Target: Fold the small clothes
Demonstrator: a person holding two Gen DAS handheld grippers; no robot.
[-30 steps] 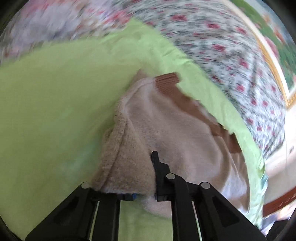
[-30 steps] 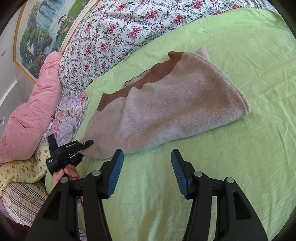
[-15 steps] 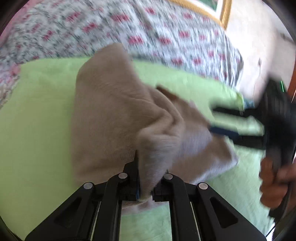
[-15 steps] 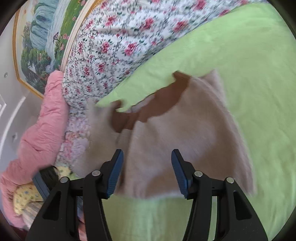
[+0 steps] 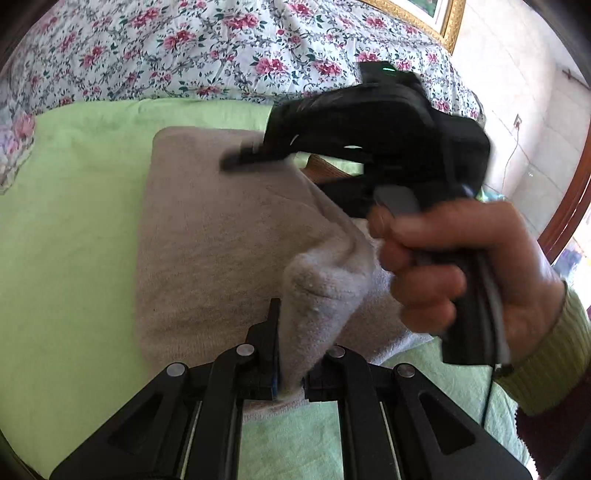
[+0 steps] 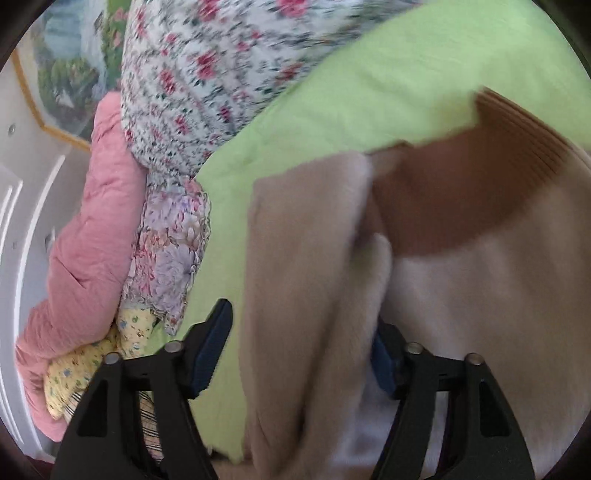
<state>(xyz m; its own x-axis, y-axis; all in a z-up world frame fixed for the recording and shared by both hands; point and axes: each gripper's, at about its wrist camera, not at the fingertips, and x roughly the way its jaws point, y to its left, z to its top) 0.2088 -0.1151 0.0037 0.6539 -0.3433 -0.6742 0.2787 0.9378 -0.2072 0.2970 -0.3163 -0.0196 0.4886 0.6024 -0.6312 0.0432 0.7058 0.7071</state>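
Note:
A beige fleece garment with a brown ribbed band lies on the green sheet. My left gripper is shut on a raised fold of it at the near edge. In the left wrist view the right gripper reaches over the garment's far side, held by a hand. In its own view the right gripper is closing with a flap of the garment between its jaws. A gap still shows beside its left pad, and cloth partly hides its right pad.
A floral quilt borders the sheet at the back. A pink padded jacket and a floral cushion are piled at the left in the right wrist view. A framed picture hangs behind.
My left gripper has swung the gripped fold over the garment and then held still. The right gripper has come in close over the cloth, and its jaws have narrowed around a flap.

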